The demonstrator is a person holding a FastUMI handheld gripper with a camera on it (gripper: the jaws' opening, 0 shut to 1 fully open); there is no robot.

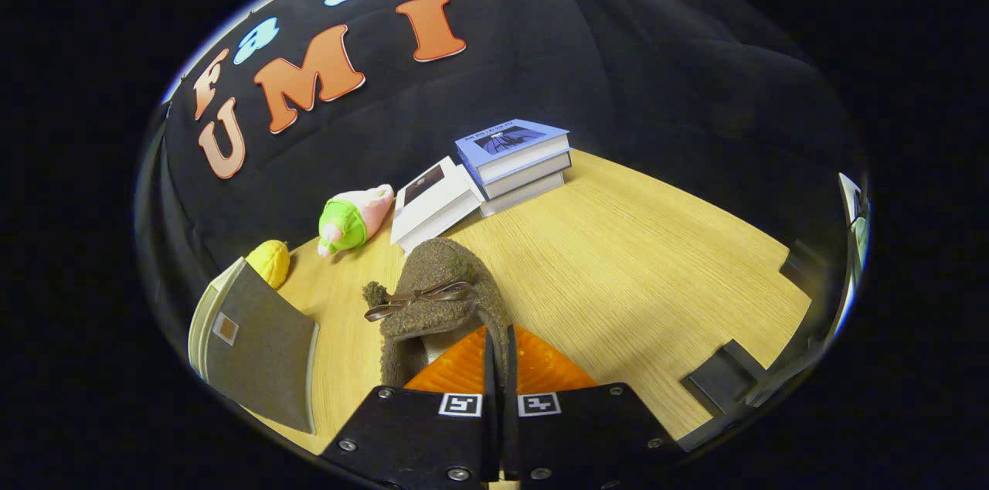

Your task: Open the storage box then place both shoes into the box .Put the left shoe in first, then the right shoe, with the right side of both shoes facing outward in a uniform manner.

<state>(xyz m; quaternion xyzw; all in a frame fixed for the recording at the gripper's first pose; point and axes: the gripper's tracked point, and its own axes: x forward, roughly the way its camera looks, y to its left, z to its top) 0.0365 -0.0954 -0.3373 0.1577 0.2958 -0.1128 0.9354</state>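
Note:
A brown fuzzy shoe (436,281) with a thin brown bow hangs above the wooden table (633,273), its toe pointing away from me. My gripper (498,339) is shut on the shoe's rim, and a thin strip of that rim runs between the two fingers. The storage box (255,343), cream-sided with a grey panel and a small square tab, stands to the left of the fingers at the table's near edge. I cannot tell whether the panel is open.
A stack of books (518,158) lies beyond the shoe, with a white book (433,200) leaning against it. A pink and green plush toy (351,219) and a yellow plush toy (270,262) sit by the back wall. Dark brackets (722,378) sit at the table's right edge.

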